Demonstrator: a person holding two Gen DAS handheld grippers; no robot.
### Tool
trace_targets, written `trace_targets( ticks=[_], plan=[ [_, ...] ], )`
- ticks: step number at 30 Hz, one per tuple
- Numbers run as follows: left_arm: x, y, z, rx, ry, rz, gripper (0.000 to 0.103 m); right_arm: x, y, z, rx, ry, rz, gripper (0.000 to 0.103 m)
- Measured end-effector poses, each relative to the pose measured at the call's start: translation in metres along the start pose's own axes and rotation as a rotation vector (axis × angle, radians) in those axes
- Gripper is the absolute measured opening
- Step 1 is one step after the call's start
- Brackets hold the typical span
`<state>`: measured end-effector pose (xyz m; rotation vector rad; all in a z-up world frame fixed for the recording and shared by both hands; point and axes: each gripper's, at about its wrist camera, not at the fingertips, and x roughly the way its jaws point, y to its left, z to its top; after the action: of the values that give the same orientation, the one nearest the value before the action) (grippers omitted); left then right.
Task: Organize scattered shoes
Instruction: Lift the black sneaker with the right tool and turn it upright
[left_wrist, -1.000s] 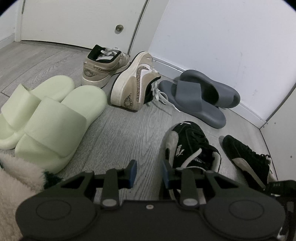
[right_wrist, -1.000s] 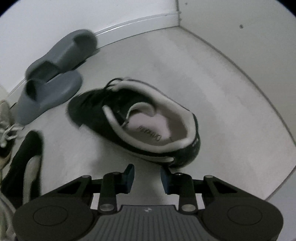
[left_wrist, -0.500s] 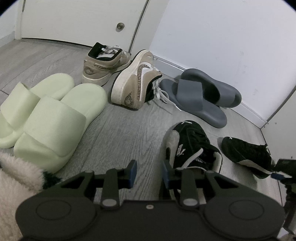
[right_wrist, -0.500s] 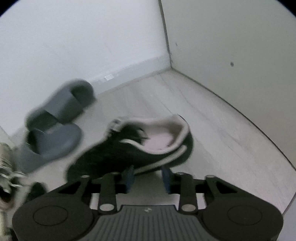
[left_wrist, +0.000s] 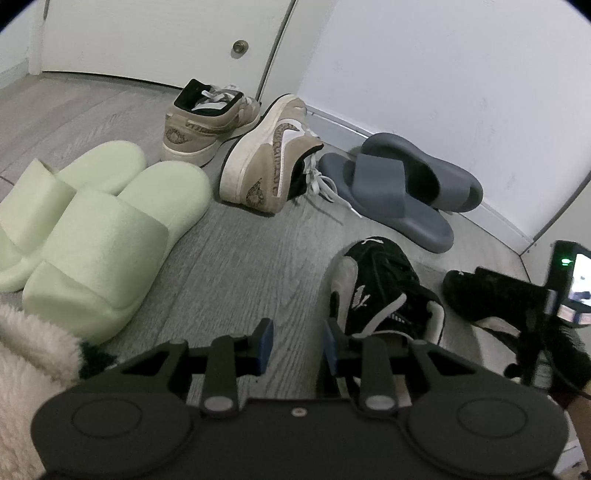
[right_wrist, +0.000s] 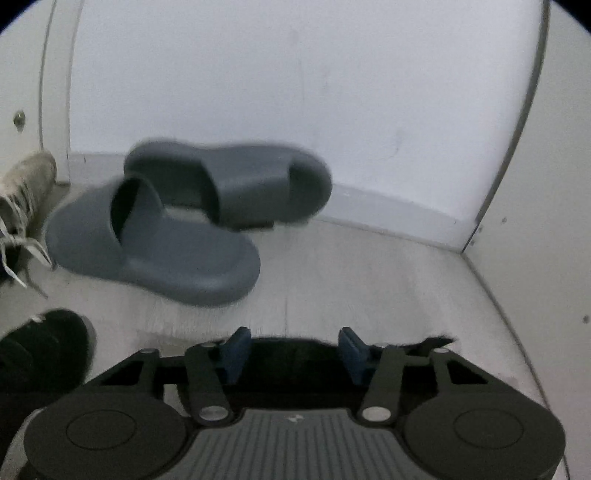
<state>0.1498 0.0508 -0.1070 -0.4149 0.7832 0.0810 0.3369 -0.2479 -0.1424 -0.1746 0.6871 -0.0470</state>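
Black sneakers (left_wrist: 380, 291), tan sneakers (left_wrist: 273, 162), grey slides (left_wrist: 399, 192), green slides (left_wrist: 96, 225), scattered on floor.

Black tongs (left_wrist: 297, 341) with 2 blue-padded fingers (left_wrist: 265, 338), silver pivot screws, and a fluffy cream sleeve (left_wrist: 26, 387).

Right gripper (right_wrist: 291, 349) hides the black sneaker (right_wrist: 295, 349) (grey slides (right_wrist: 166, 240) blurred).

A home entryway: grey wood-plank floor (left_wrist: 258, 236) meets white walls with a baseboard (right_wrist: 388, 210), and a white door (left_wrist: 147, 37) with a round knob (left_wrist: 240, 47) stands at upper left. Pale green slides (left_wrist: 92, 221), tan sneakers (left_wrist: 236, 140), grey slides (left_wrist: 399, 188) and black sneakers (left_wrist: 384, 291) lie about.
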Motion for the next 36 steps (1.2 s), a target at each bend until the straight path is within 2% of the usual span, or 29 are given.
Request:
trace_targets(
  ticks=[3,6,16,19,20,21,22,24,25,26,28,32,36],
  plan=[
    [0.001,0.001,0.000,-0.005,0.001,-0.005,0.030,-0.001,-0.009,0.000,0.038,0.050,0.040,0.048],
    [0.001,0.001,0.000,-0.005,0.000,-0.008,0.030,-0.008,-0.009,-0.009,0.003,0.083,0.055,0.045],
    [-0.002,0.001,0.000,-0.003,-0.014,-0.019,0.030,-0.060,-0.008,-0.033,-0.027,0.217,0.107,0.044],
    [-0.003,0.000,-0.001,-0.004,-0.019,-0.022,0.030,-0.079,-0.018,-0.042,0.041,0.230,0.122,0.044],
    [-0.003,0.000,-0.001,-0.004,-0.021,-0.023,0.030,-0.087,-0.024,-0.045,0.102,0.212,0.124,0.045],
    [-0.004,0.000,-0.001,-0.004,-0.023,-0.024,0.030,-0.099,-0.034,-0.047,0.217,0.162,0.112,0.045],
    [-0.004,0.001,-0.001,-0.004,-0.025,-0.026,0.030,-0.112,-0.044,-0.049,0.332,0.112,0.100,0.050],
    [-0.005,0.001,-0.001,-0.004,-0.026,-0.029,0.030,-0.134,-0.060,-0.052,0.528,0.013,0.038,0.075],
    [-0.004,0.000,-0.001,-0.004,-0.026,-0.029,0.030,-0.141,-0.065,-0.055,0.603,-0.025,-0.013,0.096],
    [-0.004,0.000,-0.001,-0.004,-0.025,-0.029,0.030,-0.146,-0.069,-0.060,0.664,-0.050,-0.066,0.101],
    [-0.004,0.000,-0.001,-0.004,-0.025,-0.028,0.030,-0.145,-0.075,-0.067,0.750,-0.050,-0.134,0.101],
    [-0.004,0.000,-0.001,-0.004,-0.023,-0.027,0.030,-0.108,-0.086,-0.073,0.868,0.064,-0.128,0.101],
    [-0.004,0.000,0.000,-0.009,-0.022,-0.024,0.030,-0.088,-0.084,-0.067,0.833,0.072,-0.129,0.101]
  ],
)
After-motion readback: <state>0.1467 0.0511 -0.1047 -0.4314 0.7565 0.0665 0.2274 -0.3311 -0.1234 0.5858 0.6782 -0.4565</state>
